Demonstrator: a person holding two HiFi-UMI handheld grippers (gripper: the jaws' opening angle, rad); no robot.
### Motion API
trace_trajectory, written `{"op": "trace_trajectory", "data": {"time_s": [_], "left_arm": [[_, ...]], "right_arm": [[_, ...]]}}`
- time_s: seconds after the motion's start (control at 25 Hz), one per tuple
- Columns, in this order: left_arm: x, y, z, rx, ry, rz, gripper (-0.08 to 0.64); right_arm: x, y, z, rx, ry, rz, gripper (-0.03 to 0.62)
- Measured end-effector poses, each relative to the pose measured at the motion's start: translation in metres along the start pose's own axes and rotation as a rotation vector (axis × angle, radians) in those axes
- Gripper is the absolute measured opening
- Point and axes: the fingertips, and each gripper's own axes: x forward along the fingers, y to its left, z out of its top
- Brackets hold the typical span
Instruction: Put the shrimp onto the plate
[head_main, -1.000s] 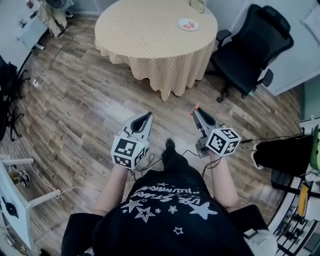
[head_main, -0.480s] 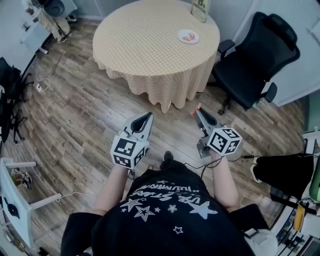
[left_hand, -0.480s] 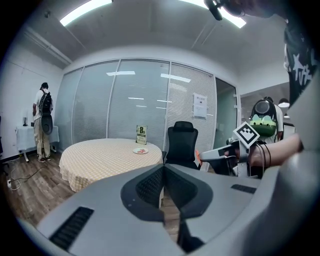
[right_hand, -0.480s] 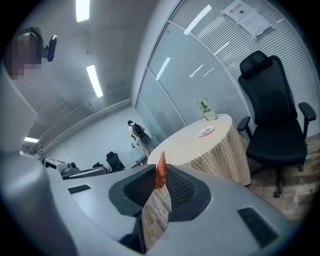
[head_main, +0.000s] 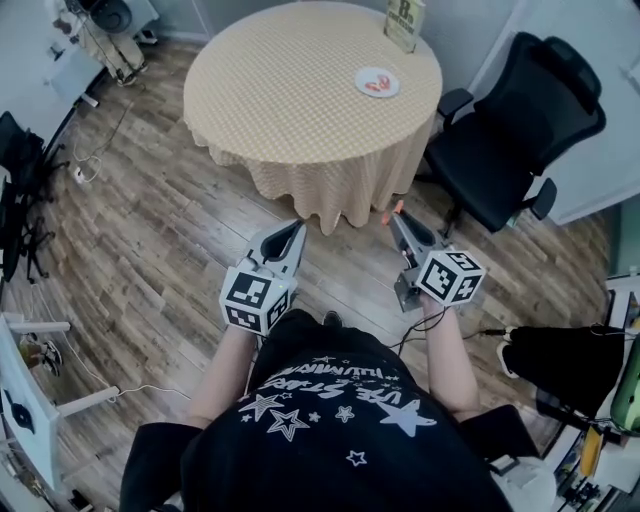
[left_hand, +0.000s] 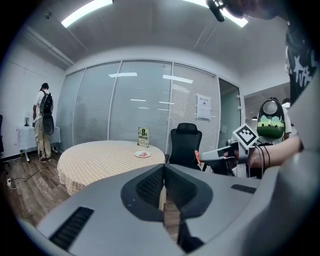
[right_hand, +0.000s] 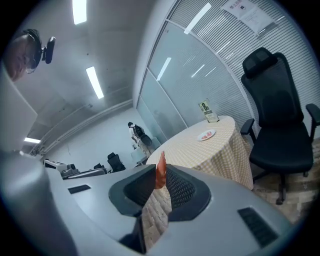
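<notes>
An orange shrimp (right_hand: 160, 172) sticks up from between the jaws of my right gripper (head_main: 398, 217), which is shut on it; its tip shows orange (head_main: 393, 211) in the head view. My left gripper (head_main: 291, 235) is shut with nothing in it. Both grippers hang over the wooden floor, short of the round table (head_main: 290, 90). A white plate (head_main: 377, 82) with shrimps on it sits at the table's far right; the same plate (left_hand: 142, 154) (right_hand: 206, 135) appears small in both gripper views.
A black office chair (head_main: 520, 130) stands right of the table. A sign card (head_main: 404, 22) stands behind the plate. Cables (head_main: 90, 150) trail on the floor at left. A person (left_hand: 44, 120) stands far off by the glass wall.
The person has stepped toward the table, so the table and plate sit nearer in the head view. Both grippers keep their pose, the right one still shut on the shrimp.
</notes>
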Motion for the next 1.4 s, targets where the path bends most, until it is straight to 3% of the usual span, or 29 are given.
{"op": "trace_trajectory", "data": {"time_s": [0.32, 0.64, 1.4], "left_arm": [[0.017, 0.013, 0.005, 0.006, 0.0, -0.015, 0.008], [0.072, 0.043, 0.022, 0.0, -0.017, -0.08, 0.008], [0.205, 0.161, 0.056, -0.009, 0.02, -0.185, 0.008]], "right_arm": [[0.012, -0.012, 0.006, 0.032, -0.015, -0.023, 0.072], [0.042, -0.028, 0.029, 0.001, -0.03, -0.072, 0.072], [0.179, -0.086, 0.103, 0.025, -0.035, -0.181, 0.072]]}}
